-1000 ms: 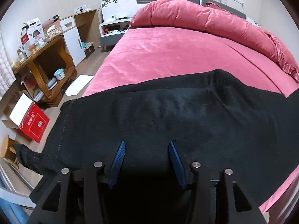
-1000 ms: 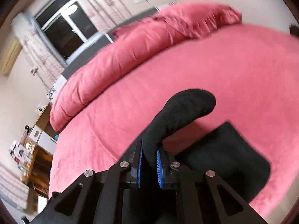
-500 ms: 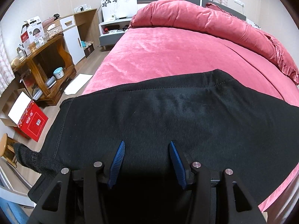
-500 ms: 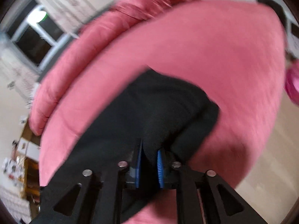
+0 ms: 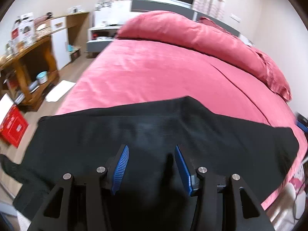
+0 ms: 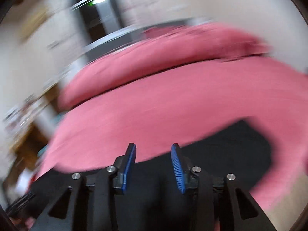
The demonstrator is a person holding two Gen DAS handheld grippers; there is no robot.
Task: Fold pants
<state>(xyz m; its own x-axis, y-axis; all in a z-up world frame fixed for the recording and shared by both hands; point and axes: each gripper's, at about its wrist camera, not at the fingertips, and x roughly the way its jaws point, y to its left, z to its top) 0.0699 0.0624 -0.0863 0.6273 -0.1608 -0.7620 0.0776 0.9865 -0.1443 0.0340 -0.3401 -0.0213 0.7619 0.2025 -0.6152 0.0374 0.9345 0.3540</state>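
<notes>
Black pants (image 5: pixel 154 134) lay across the pink bed (image 5: pixel 154 73) under the left gripper (image 5: pixel 152 150), spread wide and empty; a wooden desk (image 5: pixel 25 57) stood left. Blurred, the right gripper (image 6: pixel 153 150) had let go, gaping over the pants (image 6: pixel 231 148).

pink bed (image 5: pixel 154 77) with black pants (image 5: pixel 154 134) spread flat at 6 o'clock, rolled pink duvet (image 5: pixel 192 32) up around 1 o'clock
</notes>
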